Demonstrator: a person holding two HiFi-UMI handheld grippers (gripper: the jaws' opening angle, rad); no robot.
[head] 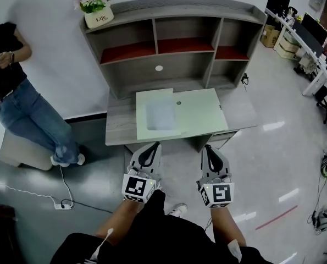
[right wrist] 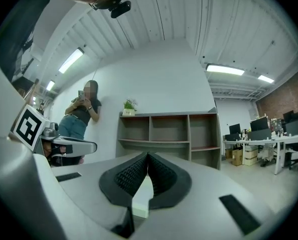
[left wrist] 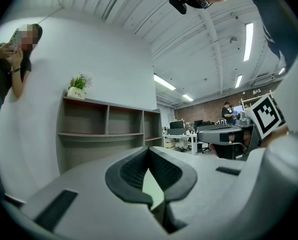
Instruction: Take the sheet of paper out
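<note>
A pale green folder lies on the low grey desk. On its left half rests a pale sheet of paper over a green flap. In the head view both grippers hover side by side just in front of the desk's near edge, pointing at it. The left gripper faces the folder's left part and is shut with nothing held; its own view shows the fingertips meeting. The right gripper is also shut and empty, with a strip of the green folder visible below its pads.
A grey shelf unit with red-lined compartments stands behind the desk, with a potted plant on its top left. A person leans on the wall at left. A power strip lies on the floor. Office desks stand at far right.
</note>
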